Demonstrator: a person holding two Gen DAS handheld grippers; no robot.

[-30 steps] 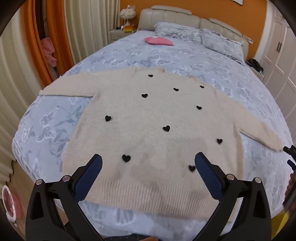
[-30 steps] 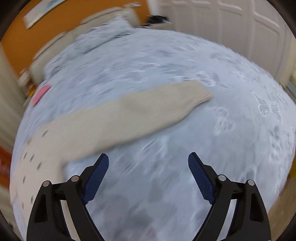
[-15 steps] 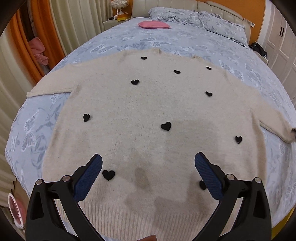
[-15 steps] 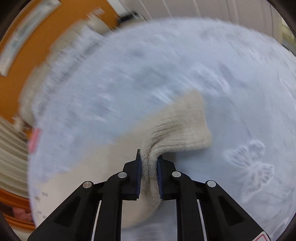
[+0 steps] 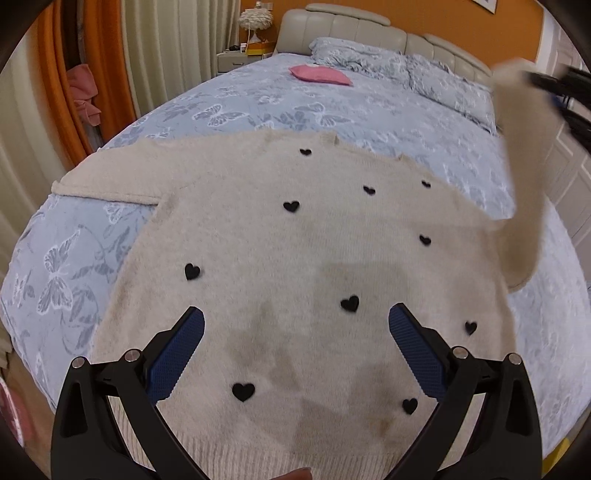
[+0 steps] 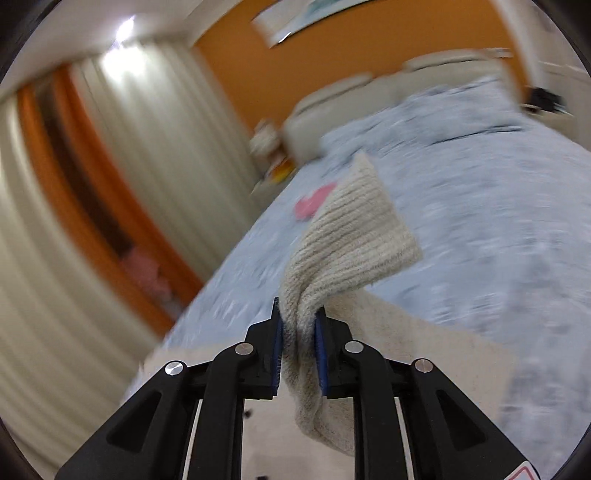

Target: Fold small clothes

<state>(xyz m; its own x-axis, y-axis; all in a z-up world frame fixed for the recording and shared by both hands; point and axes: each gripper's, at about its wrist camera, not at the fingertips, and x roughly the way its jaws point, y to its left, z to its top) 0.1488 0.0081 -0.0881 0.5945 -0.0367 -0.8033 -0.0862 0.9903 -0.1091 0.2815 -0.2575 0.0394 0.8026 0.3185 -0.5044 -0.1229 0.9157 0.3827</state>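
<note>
A cream knit sweater (image 5: 306,280) dotted with small black hearts (image 5: 349,303) lies flat on the bed (image 5: 258,99), over a pale blue duvet printed with butterflies. Its ribbed hem is nearest the left wrist camera and its neckline points away toward the padded headboard (image 5: 343,22), so the body's long axis runs from the foot of the bed to the head. The left sleeve (image 5: 107,184) lies stretched out sideways to the left, flat on the duvet.

The left tongs (image 5: 295,350) hover over the lower part of the sweater, spread wide and holding nothing.

The right tongs (image 6: 299,354) are clenched on the ribbed cuff (image 6: 354,236) of the right sleeve (image 5: 532,162), which is lifted off the bed and rises steeply from the shoulder toward the upper right of the left wrist view. The cuff's open end fans out beyond the fingertips.

A pink item (image 5: 319,74) lies near the pillows (image 5: 369,59); its kind cannot be told.
</note>
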